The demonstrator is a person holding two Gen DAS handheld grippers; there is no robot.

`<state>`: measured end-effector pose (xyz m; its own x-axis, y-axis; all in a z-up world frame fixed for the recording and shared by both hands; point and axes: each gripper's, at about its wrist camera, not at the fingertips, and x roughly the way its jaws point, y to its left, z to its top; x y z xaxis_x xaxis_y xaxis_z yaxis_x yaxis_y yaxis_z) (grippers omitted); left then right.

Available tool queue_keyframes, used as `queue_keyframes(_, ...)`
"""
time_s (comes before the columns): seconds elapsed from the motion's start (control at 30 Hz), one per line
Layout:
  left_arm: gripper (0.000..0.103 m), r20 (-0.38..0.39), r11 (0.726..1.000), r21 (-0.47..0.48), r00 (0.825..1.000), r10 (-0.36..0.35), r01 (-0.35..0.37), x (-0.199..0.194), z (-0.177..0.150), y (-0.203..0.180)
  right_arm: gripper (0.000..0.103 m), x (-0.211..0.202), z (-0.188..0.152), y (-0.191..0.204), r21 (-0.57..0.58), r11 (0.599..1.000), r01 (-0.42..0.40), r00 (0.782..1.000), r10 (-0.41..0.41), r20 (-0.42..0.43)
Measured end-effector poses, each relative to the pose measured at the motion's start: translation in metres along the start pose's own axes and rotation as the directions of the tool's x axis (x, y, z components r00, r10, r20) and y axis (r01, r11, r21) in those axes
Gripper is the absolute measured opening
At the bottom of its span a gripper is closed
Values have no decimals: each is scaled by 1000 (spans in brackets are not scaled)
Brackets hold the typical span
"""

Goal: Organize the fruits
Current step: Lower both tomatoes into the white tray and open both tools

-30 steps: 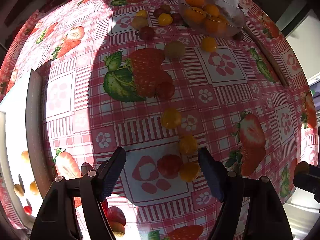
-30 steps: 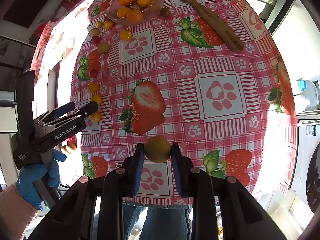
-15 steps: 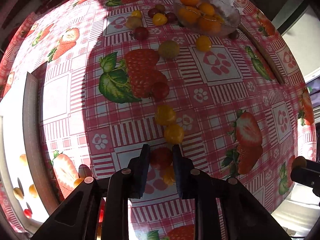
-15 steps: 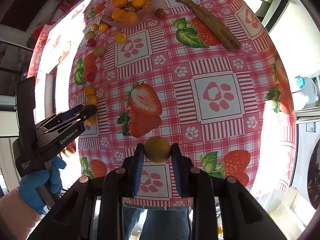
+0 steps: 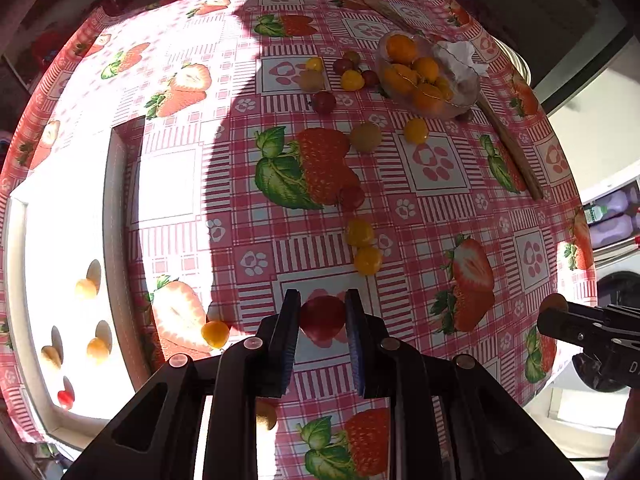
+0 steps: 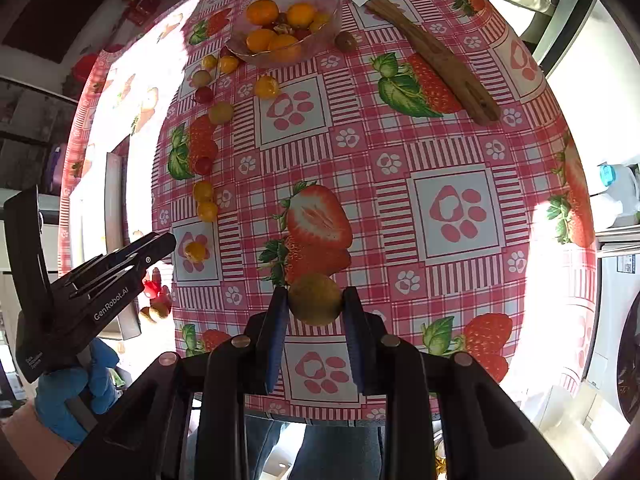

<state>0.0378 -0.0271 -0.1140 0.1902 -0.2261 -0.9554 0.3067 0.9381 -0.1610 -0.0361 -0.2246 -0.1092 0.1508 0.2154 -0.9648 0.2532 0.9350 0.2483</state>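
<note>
The left gripper [image 5: 322, 320] is closed on a red fruit [image 5: 322, 317], and the white tray [image 5: 116, 216] lies to its left, nearer than to the right gripper [image 6: 315, 300], closed on a green-yellow fruit [image 6: 315, 298].

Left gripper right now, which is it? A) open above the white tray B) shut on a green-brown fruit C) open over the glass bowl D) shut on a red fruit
D: in the left wrist view the left gripper has both blue pads pressed against a red fruit. The green-brown fruit is in the right gripper, and the glass bowl sits far across the table.
</note>
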Motion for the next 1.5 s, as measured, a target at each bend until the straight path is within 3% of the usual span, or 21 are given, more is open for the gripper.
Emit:
queue_keyframes(0.23, 24, 65, 999, -50, 998, 12, -9, -28, 1, 45, 30, 1, 11, 51, -85, 996, -8, 1000, 9, 16)
queue_keyframes(0.5, 24, 87, 994, -104, 995, 39, -30, -47, -6, 131, 30, 22, 24, 143, -148, 988, -46, 999, 48, 12)
queue_keyframes(0.83, 24, 38, 987, -137, 995, 93, -87, -31, -5, 232, 30, 78, 42, 275, -214, 971, -105, 994, 98, -39)
queue_keyframes(1.1, 24, -35, 984, -127, 992, 125, -128, 2, -6, 265, 30, 143, 61, 336, -220, 972, -87, 993, 66, -99)
queue_keyframes(1.37, 24, -53, 987, -71, 989, 137, -141, 14, -7, 265, 30, 178, 69, 349, -219, 976, -17, 993, -10, -122)
queue_keyframes(1.4, 26, -55, 988, -62, 988, 142, -145, 14, -7, 264, 30, 179, 69, 350, -225, 974, -12, 992, -16, -122)
queue_keyframes(1.47, 47, -53, 990, -50, 990, 127, -130, 14, -7, 263, 38, 180, 70, 352, -226, 974, -24, 991, -6, -130)
queue_keyframes(1.5, 65, -44, 988, -46, 989, 143, -145, 12, -7, 262, 42, 181, 71, 354, -220, 975, -40, 990, 9, -139)
